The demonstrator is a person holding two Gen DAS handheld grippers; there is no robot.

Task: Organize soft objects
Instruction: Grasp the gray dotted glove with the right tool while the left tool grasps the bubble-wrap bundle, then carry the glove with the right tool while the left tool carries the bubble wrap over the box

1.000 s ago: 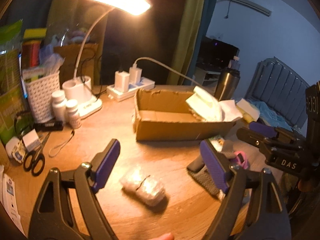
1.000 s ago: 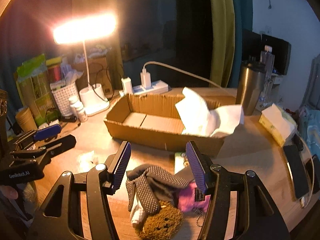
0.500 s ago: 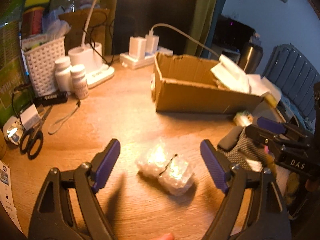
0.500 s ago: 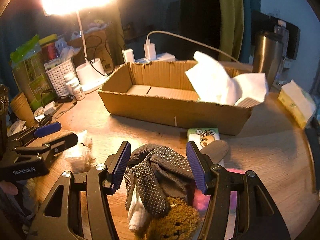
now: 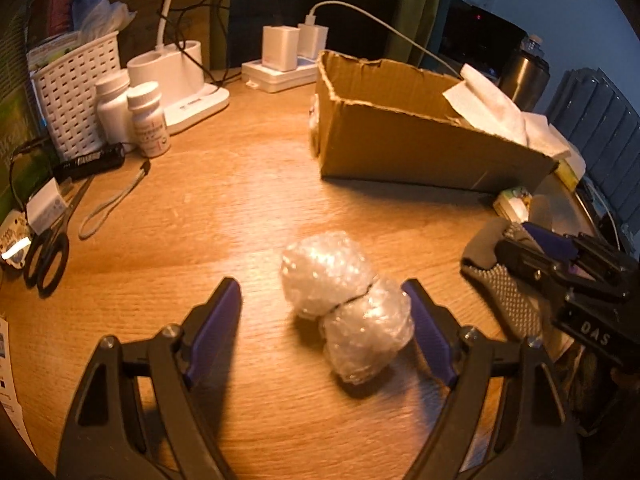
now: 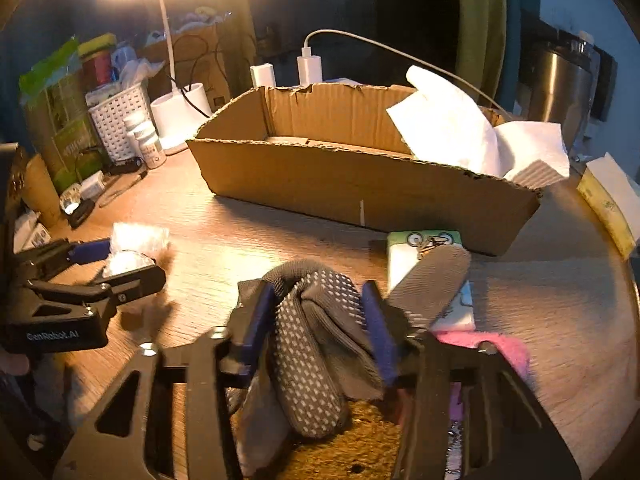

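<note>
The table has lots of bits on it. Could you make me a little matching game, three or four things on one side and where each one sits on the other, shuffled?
Things:
1. bubble wrap bundle
2. dotted grey glove
3. white tissue paper
4. scissors

Places:
A. sticking out of the cardboard box
B. between the closing jaws of the right gripper
C. at the table's left edge, near the white basket
D. on the table between the open jaws of the left gripper

Pairs: 1-D, 2-B, 3-A, 4-C
</note>
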